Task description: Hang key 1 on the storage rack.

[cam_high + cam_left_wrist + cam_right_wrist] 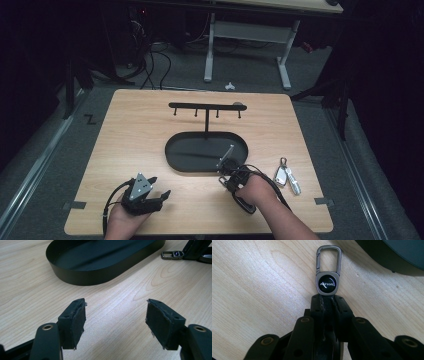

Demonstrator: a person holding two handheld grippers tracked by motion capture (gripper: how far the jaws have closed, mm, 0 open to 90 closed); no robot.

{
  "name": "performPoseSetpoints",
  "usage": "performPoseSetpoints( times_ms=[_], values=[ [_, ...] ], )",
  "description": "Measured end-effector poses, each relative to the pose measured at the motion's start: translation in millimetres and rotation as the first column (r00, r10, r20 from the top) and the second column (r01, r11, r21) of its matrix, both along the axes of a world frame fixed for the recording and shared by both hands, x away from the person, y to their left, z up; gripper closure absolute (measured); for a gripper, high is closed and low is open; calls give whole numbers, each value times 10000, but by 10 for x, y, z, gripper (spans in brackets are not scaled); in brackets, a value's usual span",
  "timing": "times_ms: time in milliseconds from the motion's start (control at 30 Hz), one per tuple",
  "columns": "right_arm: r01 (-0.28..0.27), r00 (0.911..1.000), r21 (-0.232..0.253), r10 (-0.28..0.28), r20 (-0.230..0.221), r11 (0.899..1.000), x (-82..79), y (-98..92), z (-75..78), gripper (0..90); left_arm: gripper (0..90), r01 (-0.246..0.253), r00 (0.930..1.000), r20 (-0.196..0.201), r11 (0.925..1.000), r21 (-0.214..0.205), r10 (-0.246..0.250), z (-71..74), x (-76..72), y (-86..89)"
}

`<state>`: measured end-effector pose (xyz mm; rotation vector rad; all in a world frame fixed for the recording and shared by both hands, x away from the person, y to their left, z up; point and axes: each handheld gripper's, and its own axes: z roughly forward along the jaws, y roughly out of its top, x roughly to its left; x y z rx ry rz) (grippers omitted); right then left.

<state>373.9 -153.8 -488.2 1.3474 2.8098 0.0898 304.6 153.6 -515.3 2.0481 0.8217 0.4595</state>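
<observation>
The key ring point(328, 277), a grey metal clip with a round black badge, juts from the tip of my right claw point(327, 298), whose pads are pressed together on its lower end; the part beyond the badge is buried between the pads and cannot be made out. It lies low over the wooden table point(249, 290), just beside the near right rim of the black oval tray point(387, 257), of which the right claw's camera catches one corner. From above, my right claw point(227, 167) sits at the tray's point(175, 162) near right edge, the clip itself too small to pick out under the grey plate. A second bunch of keys point(287, 177) lies on the table well to the right of my hand. Behind the tray a black rack with four hooks point(206, 106) stands upright on a post. My left claw point(116, 315) hovers over bare wood near the tray's point(82, 275) front wall, jaws wide apart and holding nothing; from above it point(160, 187) is at the table's near left
</observation>
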Motion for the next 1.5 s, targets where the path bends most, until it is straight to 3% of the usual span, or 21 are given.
performPoseSetpoints(
  times_ms=[233, 367, 633, 1233, 1500],
  values=[
    [-66, 9999, 260, 69, -95, 9996, 13, -64, 19, 803, 334, 24, 10000, 97, 9999, -115, -23, 8, -11, 8],
    [83, 9999, 507, -79, -94, 9987, -20, -107, 145, 803, 335, 79, 9999, 71, 10000, -52, -79, 1, -7, 4],
    [20, 9993, 872, -53, 370, 9962, -135, -259, 492, 803, 336, 169, 9998, 51, 9998, 42, -169, -8, -2, -19],
    [365, 9937, 1673, -535, 983, 9852, -132, -389, 856, 805, 335, 156, 9998, 120, 9999, 39, -157, -1, -17, -22],
    [484, 9920, 1652, -667, 1071, 9851, -75, -384, 966, 805, 332, 6, 9998, 203, 10000, 59, -7, 1, -36, 16]
  ],
)
